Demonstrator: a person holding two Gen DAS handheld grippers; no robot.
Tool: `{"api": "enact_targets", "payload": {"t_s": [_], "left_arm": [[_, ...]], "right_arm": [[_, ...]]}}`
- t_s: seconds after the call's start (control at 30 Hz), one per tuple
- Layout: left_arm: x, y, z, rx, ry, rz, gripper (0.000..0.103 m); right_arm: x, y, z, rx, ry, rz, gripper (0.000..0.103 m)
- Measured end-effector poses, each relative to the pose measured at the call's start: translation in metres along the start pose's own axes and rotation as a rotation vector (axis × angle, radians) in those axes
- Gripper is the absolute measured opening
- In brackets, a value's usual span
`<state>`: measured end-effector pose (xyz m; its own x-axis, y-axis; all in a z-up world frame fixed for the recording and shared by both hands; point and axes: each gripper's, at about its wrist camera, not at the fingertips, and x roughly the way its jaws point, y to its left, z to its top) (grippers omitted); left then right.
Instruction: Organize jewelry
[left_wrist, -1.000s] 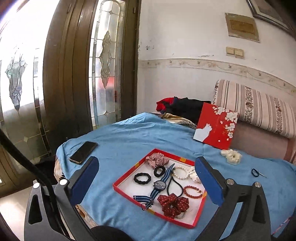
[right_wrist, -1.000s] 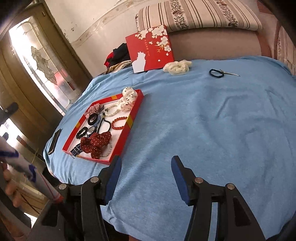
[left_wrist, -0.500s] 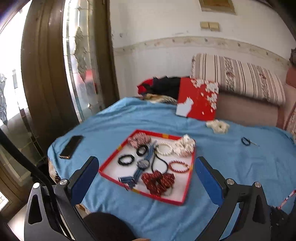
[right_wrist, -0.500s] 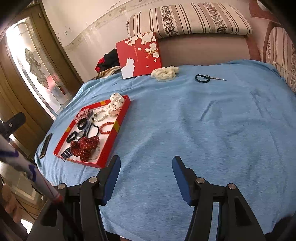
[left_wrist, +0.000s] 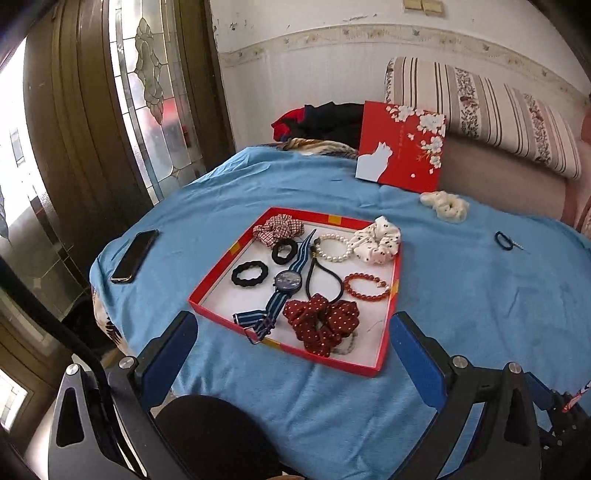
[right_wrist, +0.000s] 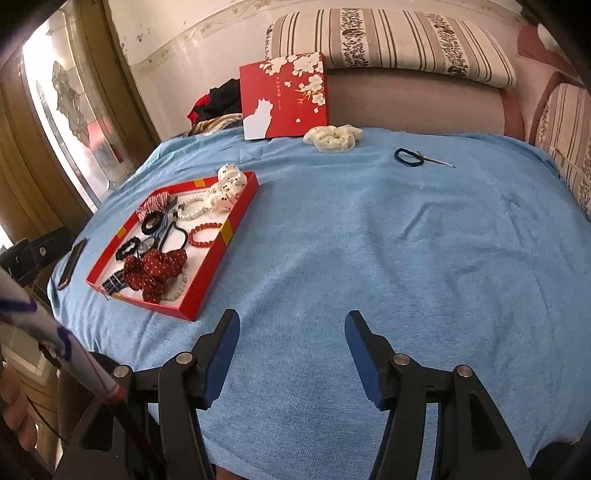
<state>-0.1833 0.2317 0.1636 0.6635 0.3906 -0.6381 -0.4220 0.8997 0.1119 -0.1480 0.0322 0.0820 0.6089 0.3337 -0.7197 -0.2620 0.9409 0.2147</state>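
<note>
A shallow red tray (left_wrist: 207, 295) (right_wrist: 236, 210) lies on the blue cloth and holds several scrunchies, bracelets and a striped-strap watch (left_wrist: 286, 282). A red dotted scrunchie (left_wrist: 319, 321) (right_wrist: 155, 269) sits at its near end, a white dotted one (left_wrist: 376, 240) (right_wrist: 227, 184) at its far corner. A cream scrunchie (left_wrist: 445, 205) (right_wrist: 334, 138) and a dark hair tie (left_wrist: 504, 240) (right_wrist: 408, 157) lie loose on the cloth beyond. My left gripper (left_wrist: 293, 341) stands open just short of the tray. My right gripper (right_wrist: 291, 334) is open over bare cloth, right of the tray.
The red box lid (left_wrist: 402, 147) (right_wrist: 284, 96) with white blossoms leans on the striped cushion (left_wrist: 480, 107) at the back. A black phone (left_wrist: 135, 254) (right_wrist: 72, 262) lies near the cloth's left edge. A thin pin (right_wrist: 437, 160) lies by the hair tie. Clothes (left_wrist: 321, 122) are heaped behind.
The left gripper has dropped and tipped down, so the tray looks nearer and lower in its view. The right view has shifted slightly; its jaws look about the same.
</note>
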Motion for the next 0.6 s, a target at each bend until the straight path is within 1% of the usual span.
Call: {"api": "enact_targets", "payload": {"t_s": [0.3,0.4,0.6], "left_arm": [[0.020,0.010,-0.003,-0.018,0.066,-0.026,0.103],[0.027,0.016,-0.004,-0.039,0.096,-0.042,0.103],[0.039,0.031,-0.006,-0.080,0.126,-0.049,0.103]], "right_arm": [[0.012,0.013,0.000,-0.043,0.037,-0.043,0.065],[0.014,0.019,0.002,-0.067,0.044,-0.059,0.066],[0.022,0.036,0.008,-0.128,0.060,-0.089,0.067]]}}
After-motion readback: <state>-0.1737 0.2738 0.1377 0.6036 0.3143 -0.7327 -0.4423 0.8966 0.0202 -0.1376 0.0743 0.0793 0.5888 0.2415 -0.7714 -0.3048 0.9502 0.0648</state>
